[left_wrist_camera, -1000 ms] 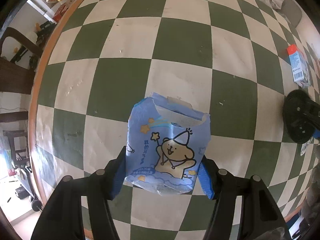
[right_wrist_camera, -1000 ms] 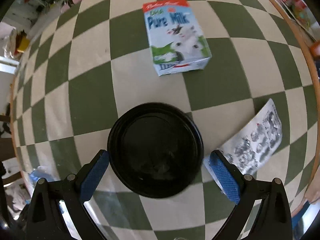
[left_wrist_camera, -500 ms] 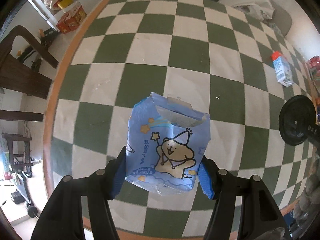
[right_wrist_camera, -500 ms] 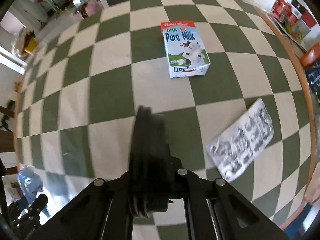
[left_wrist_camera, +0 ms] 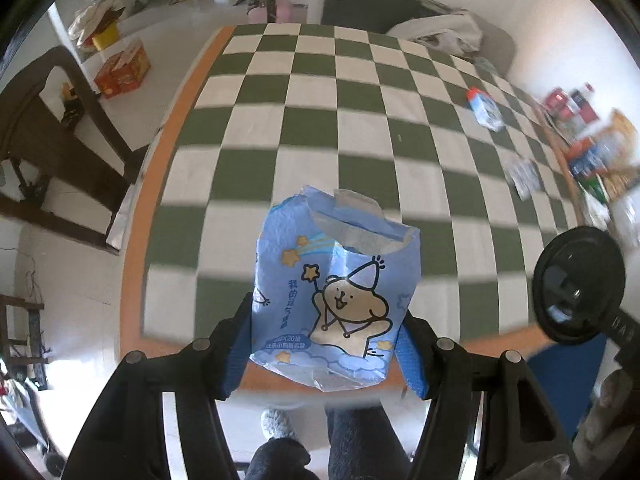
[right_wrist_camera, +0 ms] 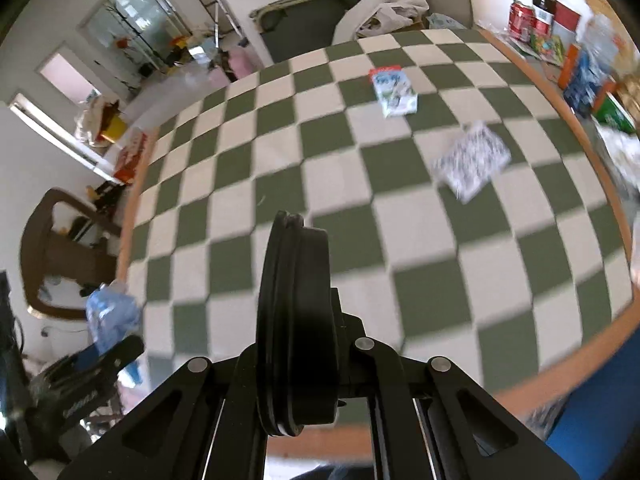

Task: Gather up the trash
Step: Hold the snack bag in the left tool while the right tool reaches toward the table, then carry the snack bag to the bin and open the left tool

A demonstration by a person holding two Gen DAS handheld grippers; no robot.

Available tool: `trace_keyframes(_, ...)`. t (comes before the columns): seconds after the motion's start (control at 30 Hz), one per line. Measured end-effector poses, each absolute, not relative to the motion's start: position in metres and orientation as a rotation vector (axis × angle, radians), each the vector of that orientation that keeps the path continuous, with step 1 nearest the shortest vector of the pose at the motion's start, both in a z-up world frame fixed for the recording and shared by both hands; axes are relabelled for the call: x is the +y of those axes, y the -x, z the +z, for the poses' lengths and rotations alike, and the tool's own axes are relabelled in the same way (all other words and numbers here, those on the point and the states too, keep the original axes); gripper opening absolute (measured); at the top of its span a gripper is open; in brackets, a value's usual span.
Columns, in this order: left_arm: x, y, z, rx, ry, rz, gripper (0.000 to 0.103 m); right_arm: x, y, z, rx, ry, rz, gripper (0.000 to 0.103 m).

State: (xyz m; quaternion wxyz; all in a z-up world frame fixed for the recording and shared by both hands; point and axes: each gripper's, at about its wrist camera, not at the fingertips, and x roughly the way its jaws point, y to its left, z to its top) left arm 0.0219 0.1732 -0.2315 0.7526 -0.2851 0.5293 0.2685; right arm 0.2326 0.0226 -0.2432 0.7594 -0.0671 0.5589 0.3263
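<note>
Pinching blue tissue pack (left_wrist_camera: 334, 300) in left hand-held gripper (left_wrist_camera: 324, 352), right hand-held gripper (right_wrist_camera: 296, 364) clamped on black lid (right_wrist_camera: 294, 320)

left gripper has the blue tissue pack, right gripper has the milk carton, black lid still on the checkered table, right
Not quite. The right gripper is shut on the black lid, held on edge; the milk carton lies on the checkered table, as the right wrist view shows. The left gripper does hold the blue tissue pack.
</note>
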Motion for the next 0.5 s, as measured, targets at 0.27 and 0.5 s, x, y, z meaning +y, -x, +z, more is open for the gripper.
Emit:
trace_keyframes(0.27, 0.119, 0.097, -0.276, 1.26, 0.701, 0.481, 0.059, -0.06, -0.08, -0.294, 1.387, 0.071, 0.7, 0.006)
trace_keyframes(0.5, 0.104, 0.129, -0.413, 1.42, 0.821, 0.456, 0.059, -0.091, -0.014, -0.414, 1.583, 0.113, 0.648, 0.006)
